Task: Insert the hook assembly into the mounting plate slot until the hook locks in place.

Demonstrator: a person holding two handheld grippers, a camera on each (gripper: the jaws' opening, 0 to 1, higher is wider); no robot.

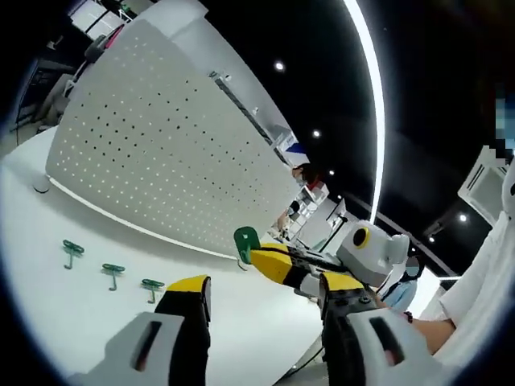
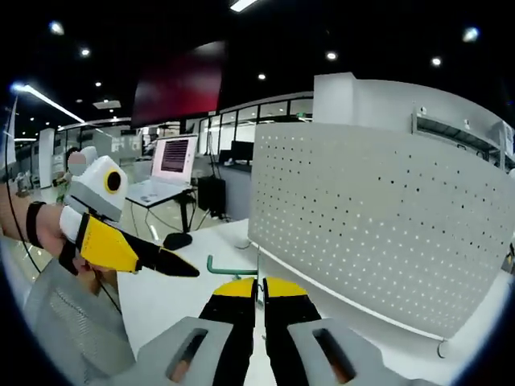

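White counter (image 1: pixel 72 322) spreads under your left gripper view, with the perforated mounting plate (image 1: pixel 161 137) standing upright on it, well ahead of you. 3 green hooks (image 1: pixel 112 272) lie in a row on the counter in front of the plate, apart from each other. Your left tongs (image 1: pixel 265 301) stand wide apart with nothing between them. Coming in from the right, your right tongs (image 1: pixel 251 251) carry a green hook assembly (image 1: pixel 245 239) at their tip, just short of the plate's lower edge.

Over to the right gripper view: office background, a laptop (image 2: pixel 169 165) open on a far desk. The mounting plate (image 2: pixel 378 217) rises right ahead. Your right tongs (image 2: pixel 257 291) are pressed together on the green hook assembly (image 2: pixel 229 269), whose stem juts out to the left. Your left tongs (image 2: pixel 165 261) hover at the left, held in your hand (image 2: pixel 56 233), jaws parted.
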